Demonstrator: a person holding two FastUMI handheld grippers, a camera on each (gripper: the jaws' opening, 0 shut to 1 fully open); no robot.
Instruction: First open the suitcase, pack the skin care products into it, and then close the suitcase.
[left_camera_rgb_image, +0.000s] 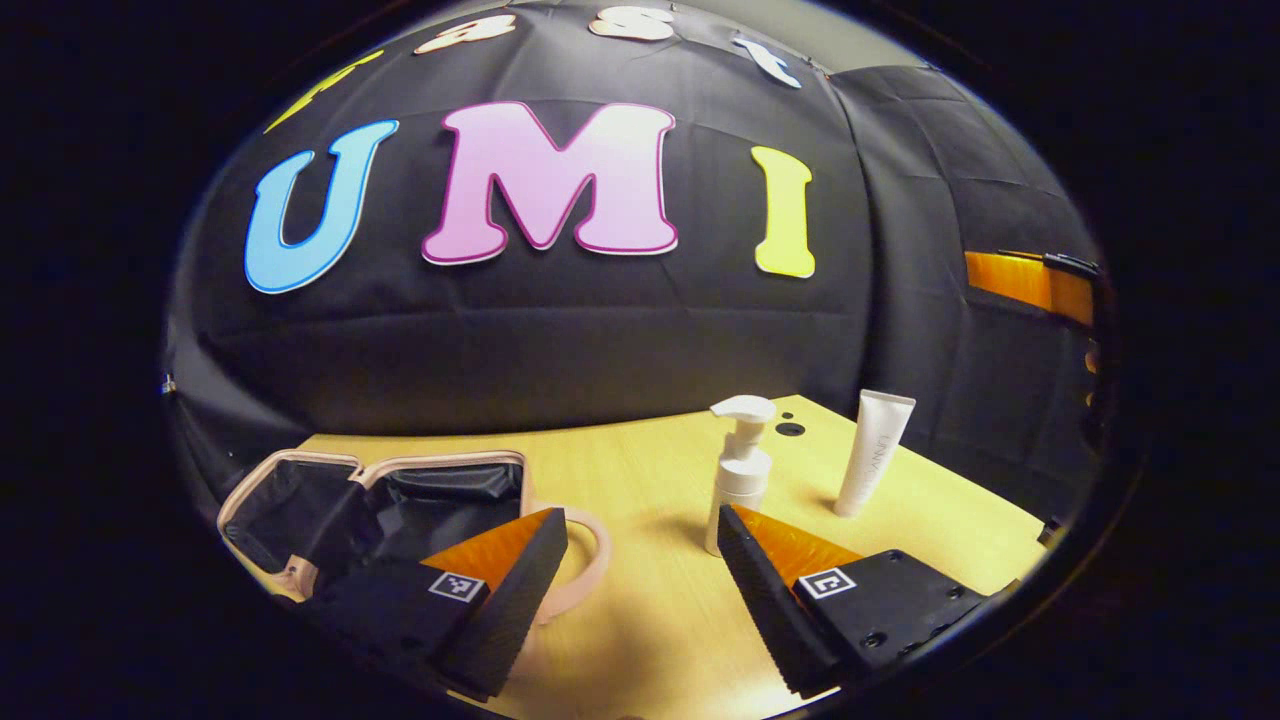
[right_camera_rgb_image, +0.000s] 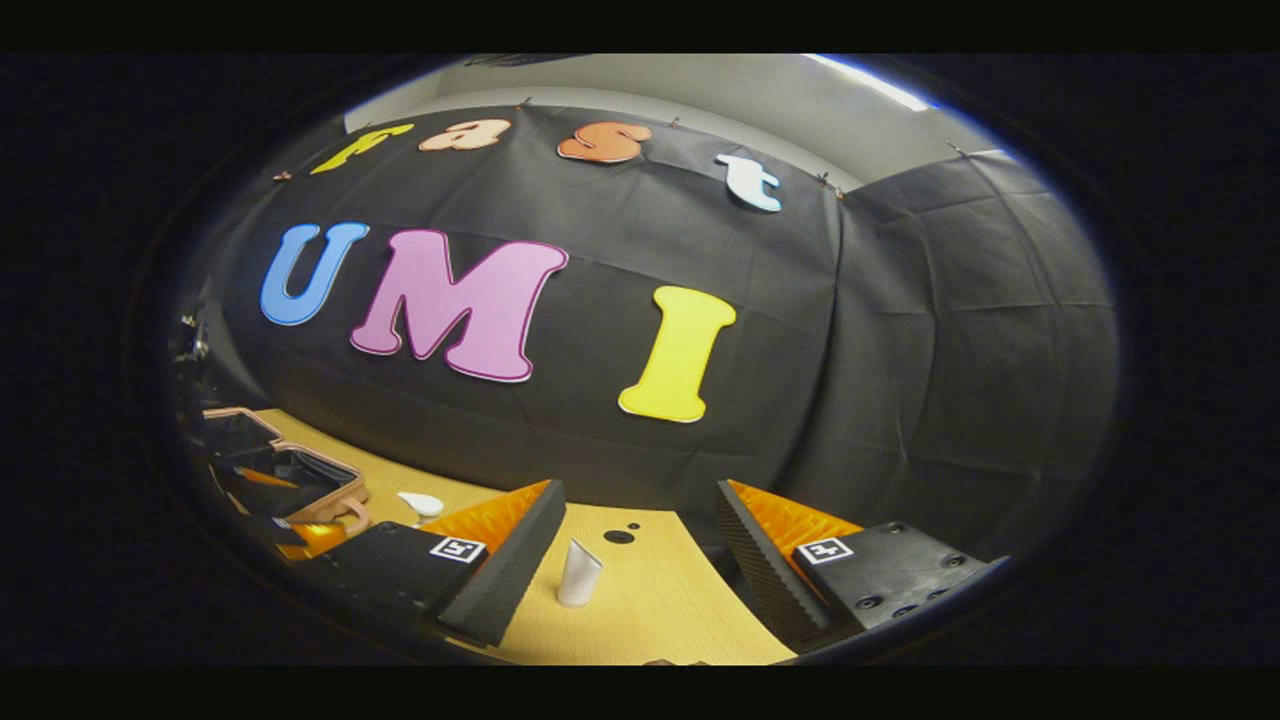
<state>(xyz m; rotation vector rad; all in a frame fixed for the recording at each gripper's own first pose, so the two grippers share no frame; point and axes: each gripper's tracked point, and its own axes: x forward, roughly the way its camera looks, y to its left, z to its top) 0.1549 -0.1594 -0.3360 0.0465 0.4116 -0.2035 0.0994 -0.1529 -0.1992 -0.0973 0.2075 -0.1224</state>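
Suitcase (left_camera_rgb_image: 390, 505) open. Both jaw pairs spread, empty. Pump bottle (left_camera_rgb_image: 741, 470) and tube (left_camera_rgb_image: 873, 452) upright: risk of toppling from off-centre pinch.

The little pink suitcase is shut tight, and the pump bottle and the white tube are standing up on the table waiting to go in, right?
Not quite. The suitcase is already open: the left gripper view shows its dark lining with the lid folded back. The rest is right: the pump bottle and the white tube stand upright on the table, not yet packed.
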